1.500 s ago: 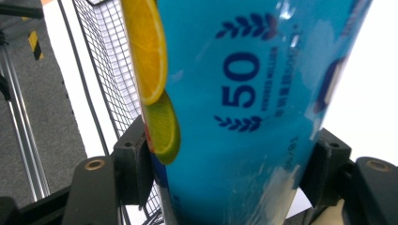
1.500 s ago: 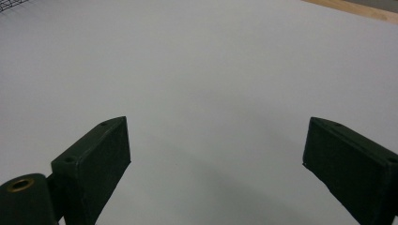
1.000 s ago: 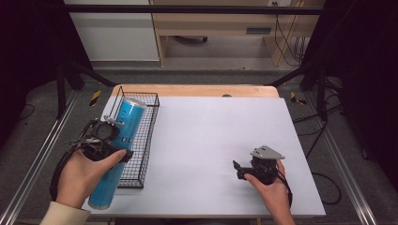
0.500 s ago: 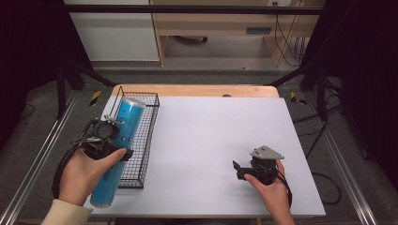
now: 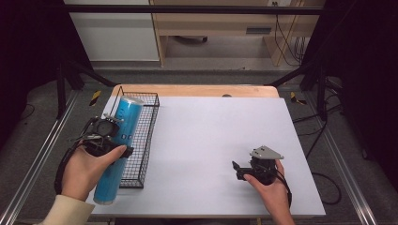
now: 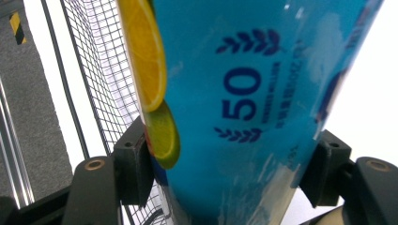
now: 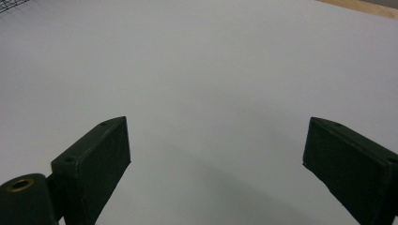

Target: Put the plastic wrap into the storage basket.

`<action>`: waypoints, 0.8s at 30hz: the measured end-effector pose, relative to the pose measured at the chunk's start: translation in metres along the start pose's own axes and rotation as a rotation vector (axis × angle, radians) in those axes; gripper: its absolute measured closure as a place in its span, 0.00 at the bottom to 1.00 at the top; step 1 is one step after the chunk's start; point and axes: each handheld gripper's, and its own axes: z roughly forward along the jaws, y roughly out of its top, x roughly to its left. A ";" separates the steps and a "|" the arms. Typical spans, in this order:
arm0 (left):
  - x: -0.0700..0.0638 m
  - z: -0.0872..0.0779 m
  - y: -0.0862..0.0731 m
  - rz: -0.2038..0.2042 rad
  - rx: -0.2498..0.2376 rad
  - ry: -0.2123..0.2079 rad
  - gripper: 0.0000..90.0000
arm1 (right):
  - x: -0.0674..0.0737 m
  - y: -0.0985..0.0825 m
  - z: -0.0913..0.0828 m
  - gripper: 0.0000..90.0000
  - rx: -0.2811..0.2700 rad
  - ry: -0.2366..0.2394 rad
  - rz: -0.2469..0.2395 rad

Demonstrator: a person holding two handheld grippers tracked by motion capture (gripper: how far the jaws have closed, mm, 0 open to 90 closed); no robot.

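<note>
A long blue tube (image 5: 126,117) printed with citrus slices and a "50" (image 6: 234,93) runs lengthwise along the left side of a black wire basket (image 5: 143,140). Its far end is over the basket and its near end reaches past the basket's front. My left gripper (image 5: 107,135) is shut on the tube's middle, with a black jaw pressed on each side (image 6: 232,164). Whether the tube rests on the basket's rim I cannot tell. At the front right of the table, my right gripper (image 5: 238,169) sits low over the white top, open with nothing between its jaws (image 7: 216,154).
The white tabletop (image 5: 211,126) stretches between the basket and the right hand. The basket mesh (image 6: 98,70) lies close behind the tube. A wooden strip (image 5: 197,90) edges the table's far side, with dark stands and a floor rail (image 5: 42,154) around it.
</note>
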 end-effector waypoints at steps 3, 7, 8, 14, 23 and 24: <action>0.003 0.002 0.002 -0.011 -0.001 -0.005 0.36 | 0.000 0.000 0.000 0.09 0.002 0.002 -0.002; 0.005 0.006 0.005 -0.018 0.006 -0.006 0.36 | 0.000 0.000 0.001 0.09 0.000 0.004 -0.008; 0.005 0.007 0.006 -0.020 0.006 -0.008 0.36 | 0.000 0.000 0.001 0.09 0.003 0.005 -0.004; 0.010 0.012 0.008 -0.038 0.008 -0.017 0.36 | 0.001 0.000 0.001 0.09 0.006 0.009 -0.004; 0.016 0.019 0.008 -0.062 0.007 -0.023 0.36 | 0.002 -0.001 0.002 0.09 0.010 0.018 -0.010; 0.017 0.020 0.008 -0.062 0.010 -0.023 0.36 | 0.002 -0.001 0.002 0.09 0.009 0.018 -0.010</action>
